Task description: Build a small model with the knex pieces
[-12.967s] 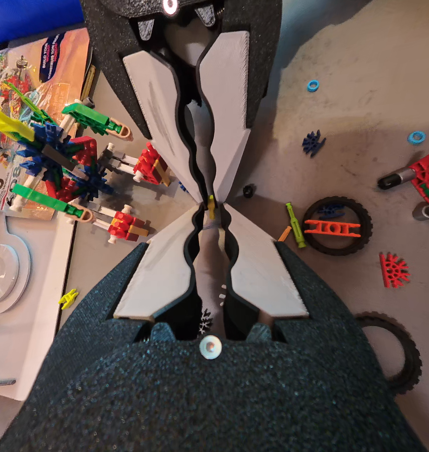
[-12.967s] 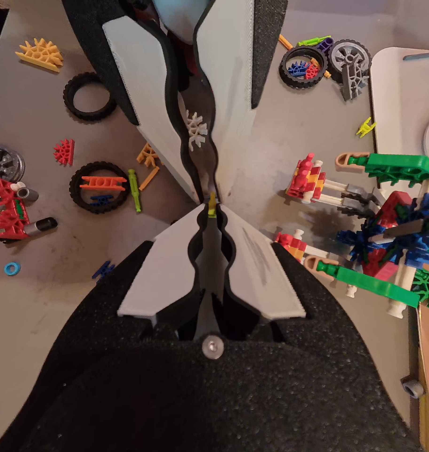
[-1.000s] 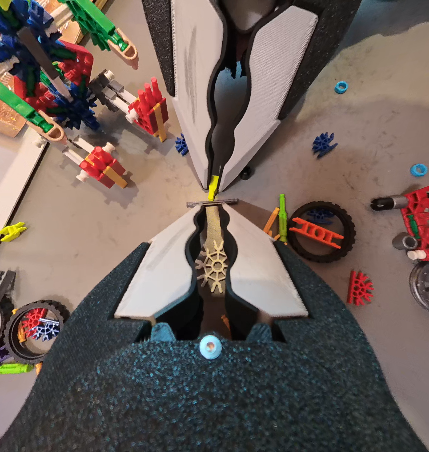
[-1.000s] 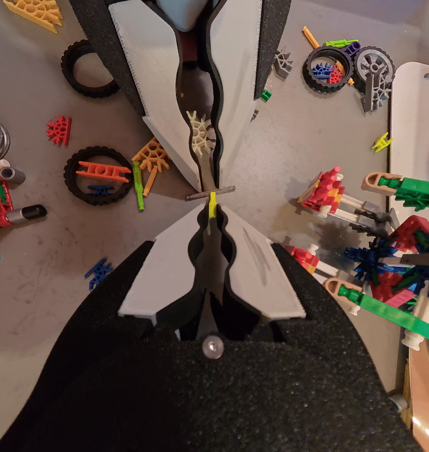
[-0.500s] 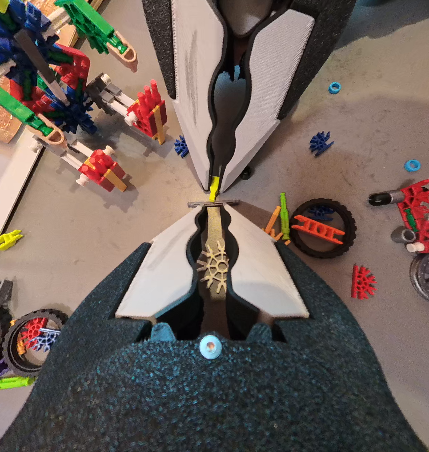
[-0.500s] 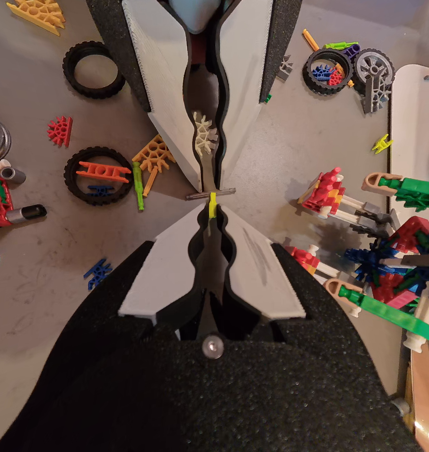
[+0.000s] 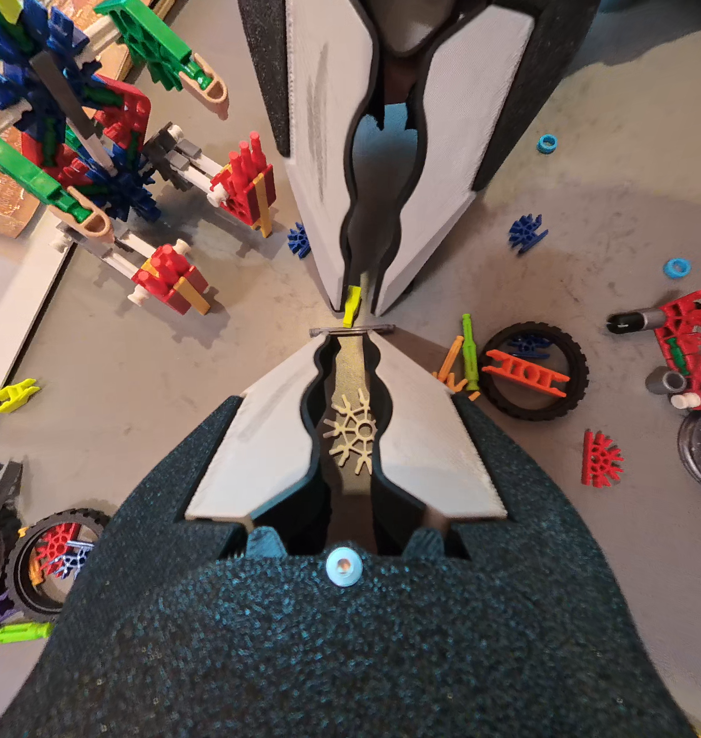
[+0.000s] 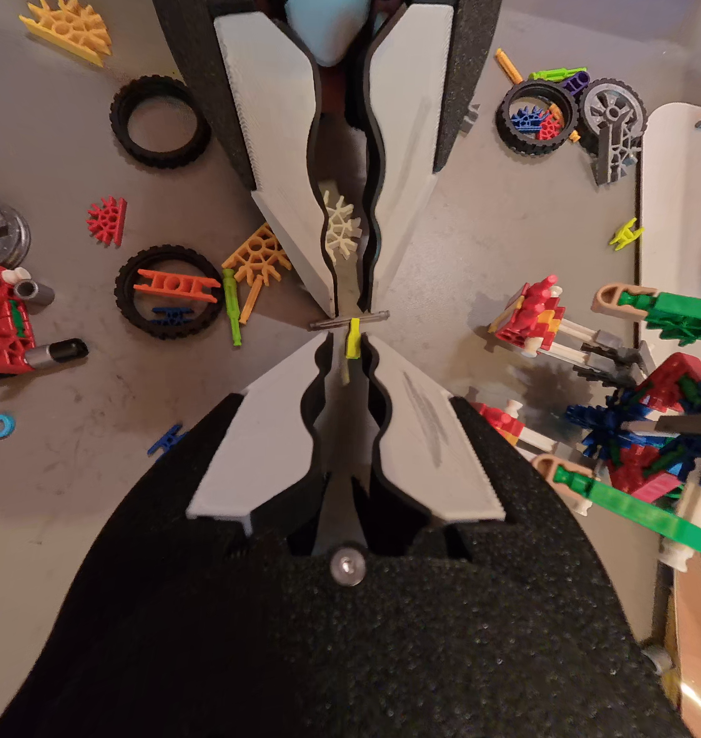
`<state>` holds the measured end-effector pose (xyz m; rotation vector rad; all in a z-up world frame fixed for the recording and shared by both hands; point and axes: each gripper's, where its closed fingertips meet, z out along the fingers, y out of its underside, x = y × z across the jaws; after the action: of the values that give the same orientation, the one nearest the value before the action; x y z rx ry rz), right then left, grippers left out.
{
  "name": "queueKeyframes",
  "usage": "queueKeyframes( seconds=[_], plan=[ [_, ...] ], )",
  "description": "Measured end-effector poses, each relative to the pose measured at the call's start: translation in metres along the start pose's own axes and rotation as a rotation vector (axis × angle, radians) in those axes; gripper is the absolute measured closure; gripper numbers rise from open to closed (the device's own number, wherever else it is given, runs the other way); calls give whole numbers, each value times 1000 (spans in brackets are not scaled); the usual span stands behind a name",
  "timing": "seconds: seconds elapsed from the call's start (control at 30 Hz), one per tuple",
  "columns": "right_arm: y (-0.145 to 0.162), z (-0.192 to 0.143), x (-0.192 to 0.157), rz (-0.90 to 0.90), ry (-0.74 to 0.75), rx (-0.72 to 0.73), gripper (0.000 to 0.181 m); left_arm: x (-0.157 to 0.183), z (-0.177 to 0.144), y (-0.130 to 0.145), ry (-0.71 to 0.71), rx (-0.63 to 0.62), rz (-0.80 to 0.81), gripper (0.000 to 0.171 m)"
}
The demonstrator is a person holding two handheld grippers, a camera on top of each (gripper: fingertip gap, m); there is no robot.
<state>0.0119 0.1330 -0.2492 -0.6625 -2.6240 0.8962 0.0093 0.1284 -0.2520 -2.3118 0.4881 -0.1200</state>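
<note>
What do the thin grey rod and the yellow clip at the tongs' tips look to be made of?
The grey rod looks like moulded plastic, though metal cannot be ruled out: thin, straight, with a dull sheen. The yellow clip looks like glossy moulded plastic: bright, even colour, crisp edges. The black tyre nearby looks like matte rubber, with a knobbly tread.

three black tyres [image 8: 159, 122], two blue rings [image 7: 547, 143]

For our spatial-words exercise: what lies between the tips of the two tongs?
A thin grey rod lying crosswise, with a small yellow plastic clip touching its middle. Both wrist views show this.
</note>
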Motion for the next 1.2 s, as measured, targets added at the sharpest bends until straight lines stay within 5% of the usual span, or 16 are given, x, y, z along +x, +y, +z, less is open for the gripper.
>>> queueKeyframes(
  seconds=[1.2],
  plan=[
    [7,-3,6,-39,40,-84,176,0,1,-1,1,5,-1,157]
  ],
)
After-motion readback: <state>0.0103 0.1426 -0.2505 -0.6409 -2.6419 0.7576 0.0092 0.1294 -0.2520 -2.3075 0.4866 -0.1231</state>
